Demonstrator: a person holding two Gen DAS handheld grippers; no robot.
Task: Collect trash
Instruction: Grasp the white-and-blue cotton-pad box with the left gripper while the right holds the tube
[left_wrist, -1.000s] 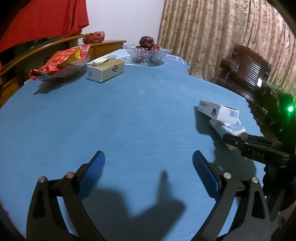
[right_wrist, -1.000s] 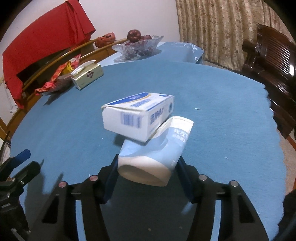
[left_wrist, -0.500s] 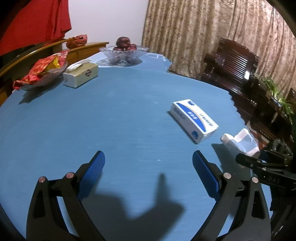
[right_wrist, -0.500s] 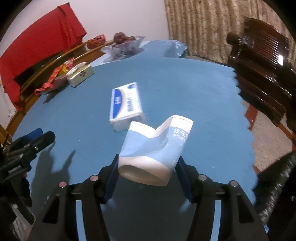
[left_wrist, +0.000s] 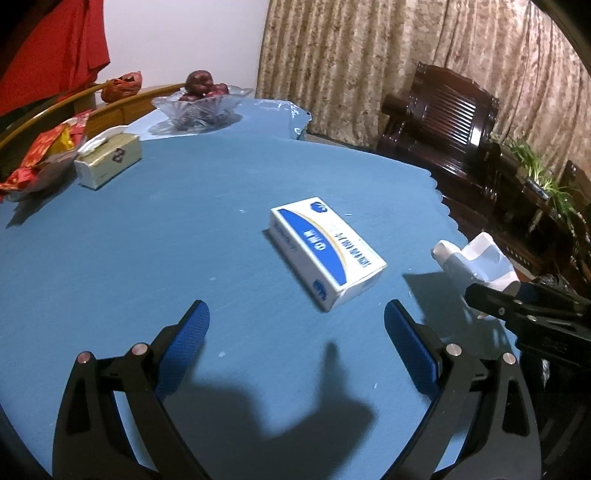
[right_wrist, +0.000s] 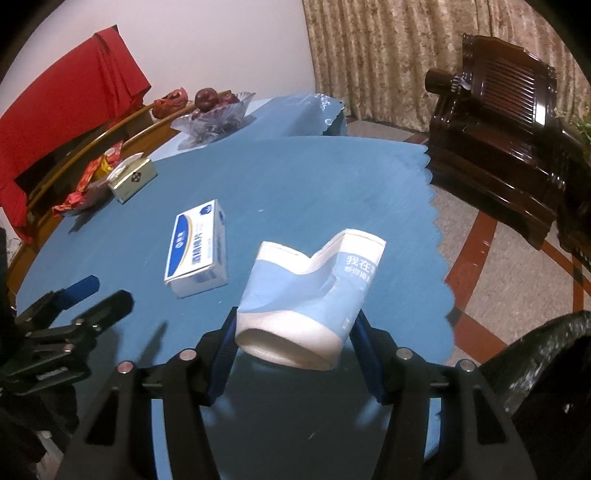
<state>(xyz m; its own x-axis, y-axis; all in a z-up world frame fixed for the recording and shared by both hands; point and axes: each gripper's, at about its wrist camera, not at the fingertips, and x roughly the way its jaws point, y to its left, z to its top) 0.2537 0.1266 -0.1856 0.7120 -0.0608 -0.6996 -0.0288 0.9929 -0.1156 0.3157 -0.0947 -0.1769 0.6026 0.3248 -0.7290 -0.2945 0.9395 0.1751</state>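
On the blue desk (left_wrist: 155, 236), w/ left hand-held gripper (left_wrist: 297, 345) spread wide and empty, a blue-and-white box (left_wrist: 327, 254) lies flat just ahead, btwn its finger lines, not touching. Right hand-held gripper (right_wrist: 297, 354) is clamped on a crushed paper cup (right_wrist: 306, 295), held near desk edge, right of box. Black bin bag (right_wrist: 546, 373) at lower right.

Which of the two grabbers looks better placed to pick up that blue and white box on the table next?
Probably the left. The left gripper is open and holds nothing, and the blue and white box lies on the blue table just ahead of it. The right gripper is shut on a crushed paper cup.
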